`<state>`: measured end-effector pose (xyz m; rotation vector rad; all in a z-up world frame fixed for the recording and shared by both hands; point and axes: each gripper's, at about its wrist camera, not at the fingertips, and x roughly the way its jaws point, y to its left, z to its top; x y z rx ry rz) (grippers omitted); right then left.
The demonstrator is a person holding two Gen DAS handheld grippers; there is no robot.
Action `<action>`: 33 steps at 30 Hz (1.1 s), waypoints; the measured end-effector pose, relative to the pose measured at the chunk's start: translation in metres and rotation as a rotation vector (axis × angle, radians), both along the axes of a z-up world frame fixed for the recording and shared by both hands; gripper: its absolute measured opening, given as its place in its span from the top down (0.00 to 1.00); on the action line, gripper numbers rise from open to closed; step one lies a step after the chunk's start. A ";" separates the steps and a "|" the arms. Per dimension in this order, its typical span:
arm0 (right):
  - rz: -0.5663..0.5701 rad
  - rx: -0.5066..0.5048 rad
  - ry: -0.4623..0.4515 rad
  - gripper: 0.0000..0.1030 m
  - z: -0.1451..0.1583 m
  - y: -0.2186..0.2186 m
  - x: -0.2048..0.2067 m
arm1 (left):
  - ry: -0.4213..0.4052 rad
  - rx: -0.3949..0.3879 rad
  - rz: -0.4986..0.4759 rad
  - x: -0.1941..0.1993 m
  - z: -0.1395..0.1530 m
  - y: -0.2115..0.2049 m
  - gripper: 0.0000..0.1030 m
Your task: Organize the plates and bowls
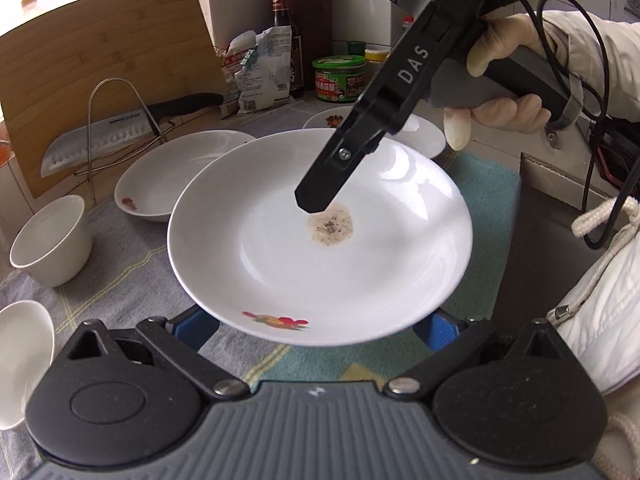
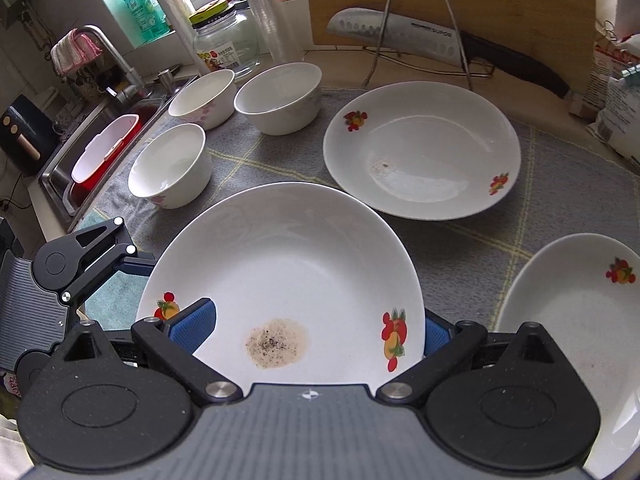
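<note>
Stained plate (image 2: pixel 280 276) sits w/in both tongs: right tongs (image 2: pixel 316 332) spread wide, pads flanking plate edges, not clamped; left tongs (image 1: pixel 316 328) spread likewise under rim. Other plates (image 2: pixel 422 152) & bowls (image 2: pixel 170 166) on bench cloth (image 2: pixel 460 248)

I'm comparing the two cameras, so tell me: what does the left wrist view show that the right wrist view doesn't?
Only left wrist: a green jar, a sauce bottle and a hand. Only right wrist: the sink, tap, soap bottle and glass jar. Both: the stained plate, knife, cutting board and white bowls.
</note>
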<state>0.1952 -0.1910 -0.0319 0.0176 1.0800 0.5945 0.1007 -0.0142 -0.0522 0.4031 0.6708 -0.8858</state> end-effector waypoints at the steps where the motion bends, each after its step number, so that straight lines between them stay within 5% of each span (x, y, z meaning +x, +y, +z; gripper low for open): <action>1: -0.010 0.000 -0.003 0.00 0.001 -0.007 0.000 | -0.001 0.000 -0.008 0.002 0.001 -0.005 0.02; 33: -0.272 -0.012 -0.040 0.00 -0.008 -0.164 0.012 | 0.041 0.006 -0.198 0.070 -0.011 -0.149 0.02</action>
